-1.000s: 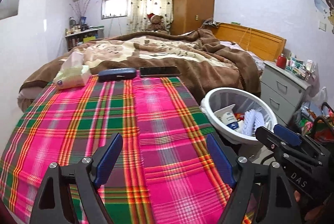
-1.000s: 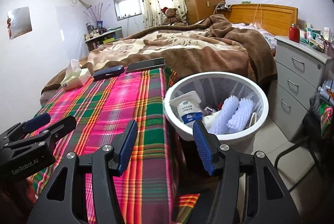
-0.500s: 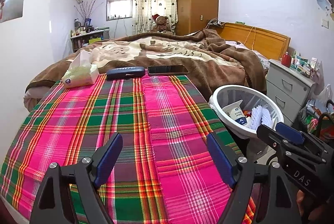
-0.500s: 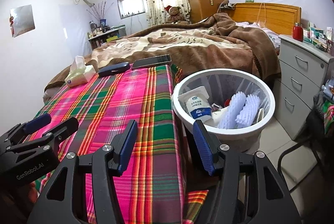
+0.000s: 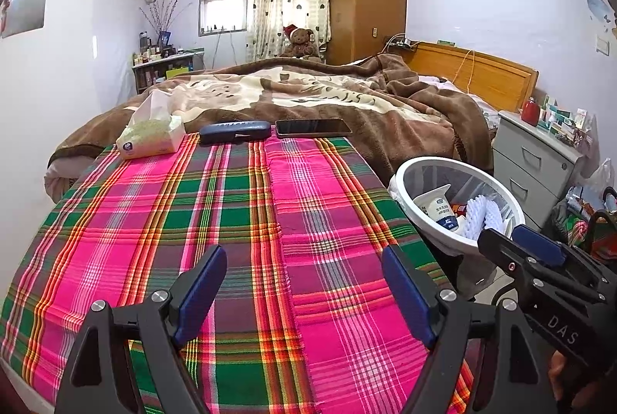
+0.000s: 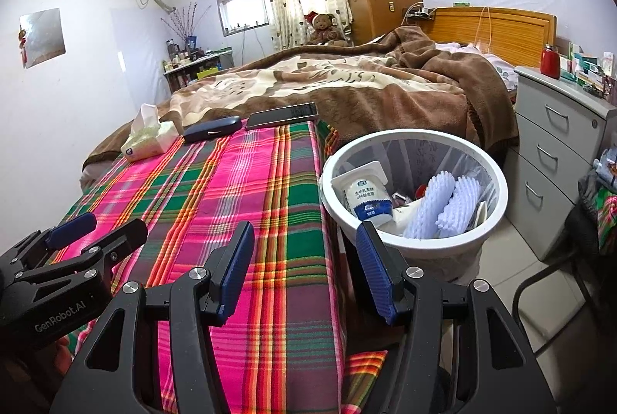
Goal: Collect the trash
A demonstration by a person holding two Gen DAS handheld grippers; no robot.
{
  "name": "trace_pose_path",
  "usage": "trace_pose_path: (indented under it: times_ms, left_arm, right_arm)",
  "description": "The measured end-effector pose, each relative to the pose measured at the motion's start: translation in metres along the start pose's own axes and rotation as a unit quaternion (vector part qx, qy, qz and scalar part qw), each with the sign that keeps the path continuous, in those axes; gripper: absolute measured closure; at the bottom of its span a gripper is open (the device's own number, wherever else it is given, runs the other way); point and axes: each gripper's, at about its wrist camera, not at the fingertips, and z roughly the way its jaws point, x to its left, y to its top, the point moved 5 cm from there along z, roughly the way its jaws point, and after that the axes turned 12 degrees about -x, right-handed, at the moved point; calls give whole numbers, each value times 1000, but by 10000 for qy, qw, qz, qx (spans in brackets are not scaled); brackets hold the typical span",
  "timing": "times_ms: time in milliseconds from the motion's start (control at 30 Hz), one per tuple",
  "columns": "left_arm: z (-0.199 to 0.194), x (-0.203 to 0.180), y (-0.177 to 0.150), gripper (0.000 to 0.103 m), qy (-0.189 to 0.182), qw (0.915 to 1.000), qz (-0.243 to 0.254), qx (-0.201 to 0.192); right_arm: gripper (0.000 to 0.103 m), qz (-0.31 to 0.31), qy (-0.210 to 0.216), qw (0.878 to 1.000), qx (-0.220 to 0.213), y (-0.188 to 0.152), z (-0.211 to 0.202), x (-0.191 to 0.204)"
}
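A white waste bin stands on the floor beside the table's right edge. Inside lie a white yoghurt cup, two white foam fruit nets and small scraps. My right gripper hovers open over the table's right edge, just before the bin, with nothing between its blue pads. Over the plaid cloth my left gripper stands open and empty. Each gripper shows in the other's view, the right gripper at the right, the left gripper at the left.
At the table's far edge lie a tissue pack, a dark blue glasses case and a black phone. Behind is a bed with a brown blanket. A grey drawer unit stands right of the bin.
Both views have shifted slightly, so the bin and table items sit a little differently in frame. Both grippers stay open and empty, and nothing on the table has moved.
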Motion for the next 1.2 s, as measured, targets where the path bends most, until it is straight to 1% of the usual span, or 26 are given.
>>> trace_pose_path:
  times_ms: [1200]
  left_arm:
    - [-3,-5,2,21,-52,10000,-43,-21]
  right_arm:
    - [46,44,-8,10000,19,-3,-2,5]
